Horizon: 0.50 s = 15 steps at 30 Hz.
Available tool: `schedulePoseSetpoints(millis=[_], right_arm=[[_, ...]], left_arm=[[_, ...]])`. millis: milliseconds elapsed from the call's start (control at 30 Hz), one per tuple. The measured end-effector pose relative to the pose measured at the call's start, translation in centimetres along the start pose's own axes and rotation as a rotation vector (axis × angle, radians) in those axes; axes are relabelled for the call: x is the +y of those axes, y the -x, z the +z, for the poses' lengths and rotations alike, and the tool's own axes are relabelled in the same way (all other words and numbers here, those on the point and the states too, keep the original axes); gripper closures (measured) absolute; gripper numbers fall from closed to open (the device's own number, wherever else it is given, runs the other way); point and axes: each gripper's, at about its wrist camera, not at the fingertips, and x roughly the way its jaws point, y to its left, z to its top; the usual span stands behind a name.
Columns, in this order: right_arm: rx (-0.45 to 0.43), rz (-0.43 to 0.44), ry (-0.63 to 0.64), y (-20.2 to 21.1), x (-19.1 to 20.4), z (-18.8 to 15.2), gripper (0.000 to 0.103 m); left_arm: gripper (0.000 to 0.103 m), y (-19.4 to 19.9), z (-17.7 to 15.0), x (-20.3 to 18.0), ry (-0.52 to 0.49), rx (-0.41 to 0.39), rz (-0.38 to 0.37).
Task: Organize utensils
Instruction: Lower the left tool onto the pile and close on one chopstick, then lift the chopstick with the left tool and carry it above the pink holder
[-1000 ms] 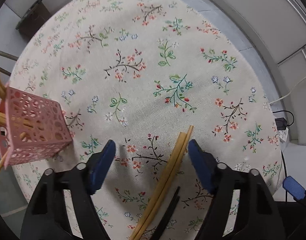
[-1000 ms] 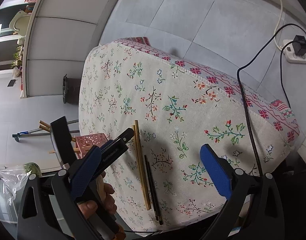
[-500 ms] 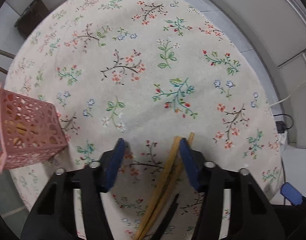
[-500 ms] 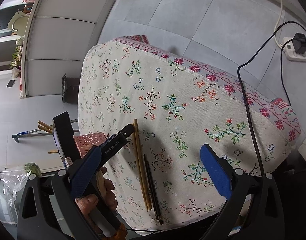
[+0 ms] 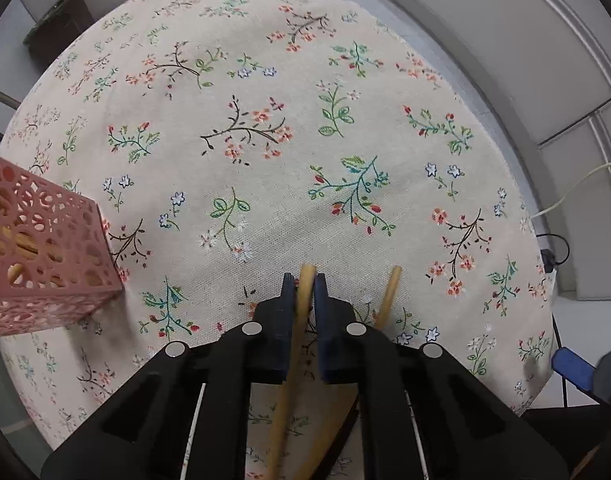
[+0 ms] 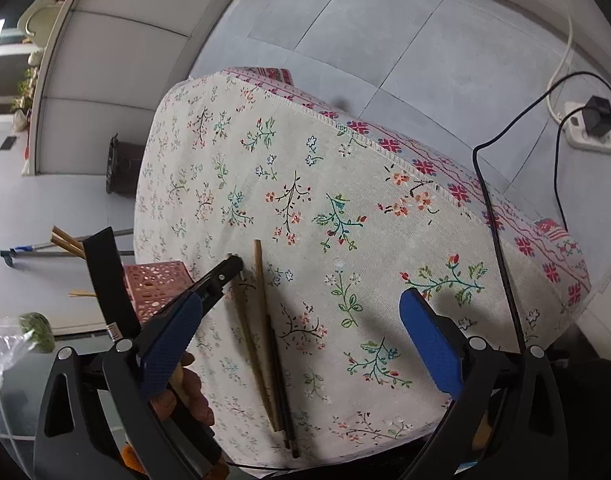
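Floral-clothed counter carries the pink holder at 9 o'clock with some sticks already inside, the left claw has just closed on one bamboo chopstick, the right claw gapes empty, and several chopsticks remain loose.

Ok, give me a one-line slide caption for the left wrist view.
Left claw shut on one bamboo chopstick on the floral tablecloth, pink basket alongside.

Woven floral tablecloth, matt wooden chopstick, perforated pink plastic basket.
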Motion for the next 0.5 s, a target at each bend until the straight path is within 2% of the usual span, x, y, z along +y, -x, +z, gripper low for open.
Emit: schedulePoseSetpoints(millis=[133,300,500], right_arm=[[0.005,-0.035,0.034,-0.9,0.6,-0.1,0.007],[-0.002,-0.086,0.069,-2.4,1.5,0.2,0.007],[-0.06,-0.172,0.192,-4.8,4.4,-0.3,0.007]], left_arm=[[0.095,0.9,-1.2,0.5,-0.012,-0.047,0.054],[0.096,3.5,-3.0,1.1,-0.011,-0.094,0.077],[0.096,7.4,-6.3,1.8,-0.031,-0.156,0.133]])
